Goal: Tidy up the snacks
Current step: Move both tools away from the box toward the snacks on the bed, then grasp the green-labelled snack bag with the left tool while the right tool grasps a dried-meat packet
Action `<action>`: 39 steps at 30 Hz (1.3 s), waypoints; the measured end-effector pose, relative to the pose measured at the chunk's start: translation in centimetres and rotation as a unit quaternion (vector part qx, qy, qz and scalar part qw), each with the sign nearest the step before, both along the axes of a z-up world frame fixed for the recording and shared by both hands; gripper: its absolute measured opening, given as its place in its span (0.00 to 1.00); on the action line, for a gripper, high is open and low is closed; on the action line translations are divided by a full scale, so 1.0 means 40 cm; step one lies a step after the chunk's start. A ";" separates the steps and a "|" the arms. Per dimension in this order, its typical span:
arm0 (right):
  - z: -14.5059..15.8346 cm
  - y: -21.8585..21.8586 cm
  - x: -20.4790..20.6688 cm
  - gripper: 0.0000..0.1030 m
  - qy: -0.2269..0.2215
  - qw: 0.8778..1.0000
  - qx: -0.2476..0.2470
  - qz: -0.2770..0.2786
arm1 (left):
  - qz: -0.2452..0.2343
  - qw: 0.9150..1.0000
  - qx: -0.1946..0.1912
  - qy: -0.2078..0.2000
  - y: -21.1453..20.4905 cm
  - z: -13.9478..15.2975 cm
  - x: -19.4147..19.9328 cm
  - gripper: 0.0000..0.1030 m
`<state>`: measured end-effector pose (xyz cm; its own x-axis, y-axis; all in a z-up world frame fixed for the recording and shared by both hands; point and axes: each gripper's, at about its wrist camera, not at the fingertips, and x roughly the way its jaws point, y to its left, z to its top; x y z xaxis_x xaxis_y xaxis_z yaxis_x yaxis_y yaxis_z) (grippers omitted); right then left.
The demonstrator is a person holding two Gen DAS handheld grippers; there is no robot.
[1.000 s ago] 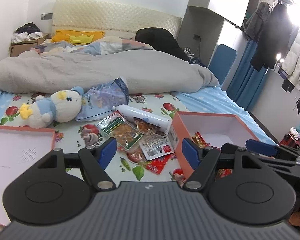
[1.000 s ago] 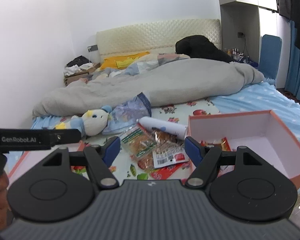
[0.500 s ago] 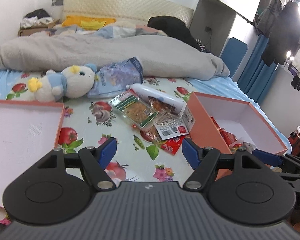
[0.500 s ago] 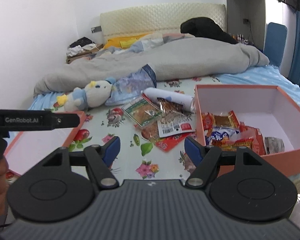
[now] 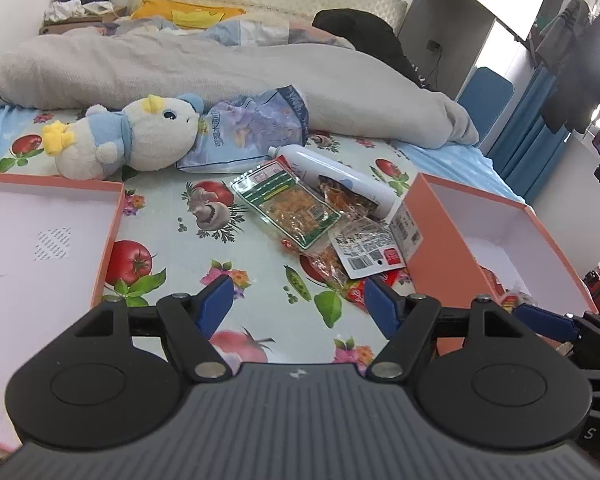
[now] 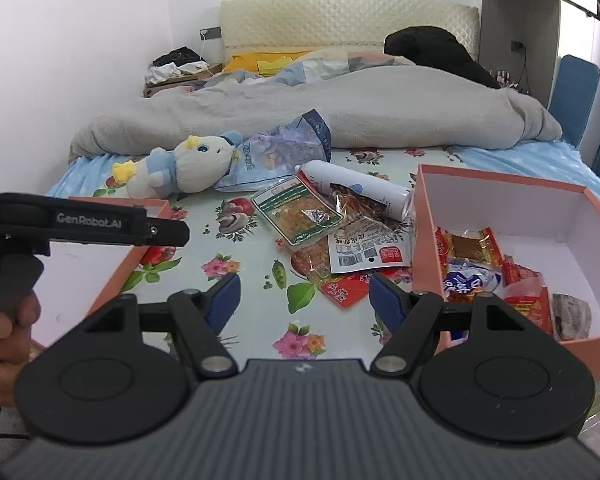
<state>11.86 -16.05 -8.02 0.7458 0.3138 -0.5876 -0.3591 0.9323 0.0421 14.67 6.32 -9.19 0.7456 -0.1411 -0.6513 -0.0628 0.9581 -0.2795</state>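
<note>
Left wrist view: the left gripper (image 5: 298,300) gapes, grasping nothing, above the floral sheet (image 5: 260,248); loose plastic snack packets (image 5: 296,212) lie far-right, just left of the orange cardboard box (image 5: 440,232).

Right wrist view: the right gripper (image 6: 304,294) gapes, nothing grasped; wrapped snacks (image 6: 484,268) sit inside the box's near-left corner.

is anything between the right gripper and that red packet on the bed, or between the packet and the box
Nothing visible blocks it. The right gripper is open over bare sheet, with the red packet just ahead. The orange box sits beside it; only its near wall must be cleared. A white packet overlaps the red packet's far edge.
</note>
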 end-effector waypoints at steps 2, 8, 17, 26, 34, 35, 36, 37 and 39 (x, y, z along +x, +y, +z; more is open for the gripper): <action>-0.015 0.010 0.023 0.71 0.003 1.000 0.000 0.000 | 0.004 1.000 -0.003 0.003 0.012 -0.012 0.024 0.74; -0.068 0.042 0.100 0.71 0.015 1.000 -0.006 0.013 | 0.027 0.999 -0.024 0.007 0.061 -0.059 0.106 0.74; -0.159 0.082 0.230 0.70 0.013 0.999 -0.031 0.013 | 0.022 0.997 -0.063 0.027 0.092 -0.184 0.274 0.74; -0.229 0.111 0.371 0.70 0.026 0.998 -0.053 -0.027 | 0.014 0.992 -0.114 0.042 0.113 -0.297 0.403 0.74; -0.258 0.143 0.479 0.70 0.018 0.996 -0.071 -0.048 | 0.000 0.987 -0.151 0.047 0.130 -0.363 0.492 0.72; -0.258 0.146 0.495 0.70 0.015 0.996 -0.071 -0.054 | -0.002 0.986 -0.158 0.046 0.132 -0.370 0.502 0.70; -0.259 0.146 0.510 0.70 0.015 0.995 -0.070 -0.063 | -0.005 0.986 -0.162 0.044 0.133 -0.376 0.514 0.68; -0.261 0.144 0.528 0.70 0.015 0.995 -0.070 -0.075 | -0.007 0.986 -0.163 0.043 0.134 -0.383 0.524 0.68; -0.270 0.149 0.566 0.70 0.019 0.992 -0.083 -0.094 | -0.013 0.985 -0.165 0.037 0.133 -0.388 0.538 0.65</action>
<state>34.52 -10.08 -18.82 0.7580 0.0671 -0.6488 -0.1787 0.9780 -0.1076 36.19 11.64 -24.73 0.6911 -0.3737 -0.6186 -0.0705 0.8170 -0.5723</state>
